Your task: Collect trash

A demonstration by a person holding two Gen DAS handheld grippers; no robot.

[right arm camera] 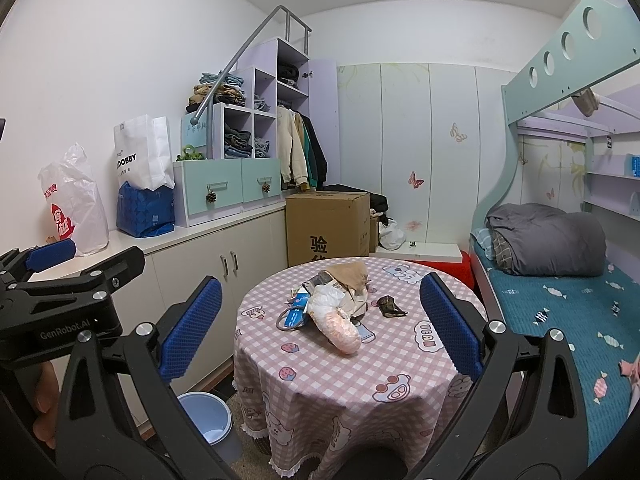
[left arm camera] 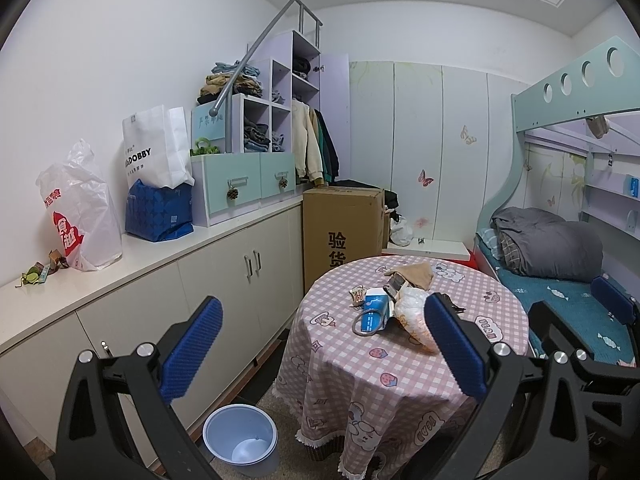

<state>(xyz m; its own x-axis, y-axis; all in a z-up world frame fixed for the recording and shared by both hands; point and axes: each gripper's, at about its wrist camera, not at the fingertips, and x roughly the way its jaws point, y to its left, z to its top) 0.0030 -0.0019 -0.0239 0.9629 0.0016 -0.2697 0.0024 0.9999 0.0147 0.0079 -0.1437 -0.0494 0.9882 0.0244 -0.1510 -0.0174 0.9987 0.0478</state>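
Both the left gripper [left arm camera: 322,344] and right gripper [right arm camera: 320,326] are hovering with jaws wide and empty, the trash pile [right arm camera: 334,306] lying ahead between them on the surface [right arm camera: 320,384], where its possibly tangled cord [right arm camera: 286,322] risks dragging neighbours off, missing the bin [left arm camera: 240,438] below-left.

You see the tabletop [right arm camera: 400,364] under a matt checked cloth w/ fringe. The crumpled bag [right arm camera: 338,320] on it is thin, shiny plastic; the brown wrapper [right arm camera: 390,306] looks like creased foil. The bin [left arm camera: 240,440] is smooth, glossy plastic. Your left gripper [left arm camera: 322,348] & right gripper [right arm camera: 320,328] have matt black frames, blue dimpled rubber-like pads, bright metal screws. The cardboard box [left arm camera: 344,232] is dull paper.
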